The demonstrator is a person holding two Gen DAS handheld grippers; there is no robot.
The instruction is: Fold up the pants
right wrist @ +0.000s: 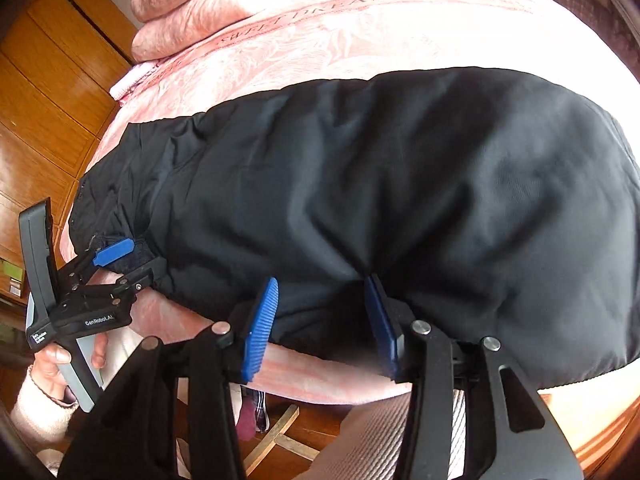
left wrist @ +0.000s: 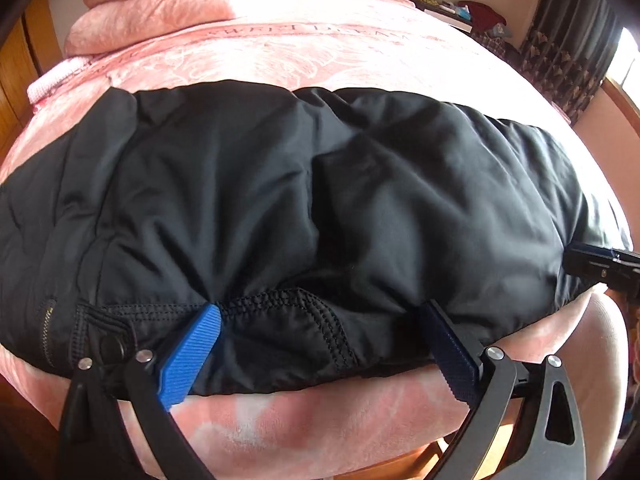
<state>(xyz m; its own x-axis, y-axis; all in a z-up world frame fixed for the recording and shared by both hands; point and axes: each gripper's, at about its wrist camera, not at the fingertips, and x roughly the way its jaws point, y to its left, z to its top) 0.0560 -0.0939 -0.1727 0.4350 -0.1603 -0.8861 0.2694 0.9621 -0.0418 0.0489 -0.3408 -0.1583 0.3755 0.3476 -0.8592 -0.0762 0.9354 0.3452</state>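
Black padded pants (left wrist: 320, 180) lie crosswise on the pink bed cover (left wrist: 320, 48), doubled over into a long band. My left gripper (left wrist: 320, 308) grips their near edge by the stitched seams. Cloth bunches between its blue pads, and a zipper (left wrist: 50, 308) shows further left. In the right wrist view the pants (right wrist: 400, 180) fill the middle. There my right gripper (right wrist: 322, 280) pinches a thick gather of the same near edge, further along. My left gripper (right wrist: 132, 258) also shows there at the left end, clamped on the cloth and held by a person's hand (right wrist: 52, 360).
Folded pink quilts (left wrist: 168, 0) are stacked at the far left of the bed. A wooden wardrobe (right wrist: 48, 80) stands beside the bed on the left. A cluttered shelf (left wrist: 472, 12) and dark curtains (left wrist: 568, 48) are at the far right. The bed's near edge (right wrist: 320, 364) runs just below the pants.
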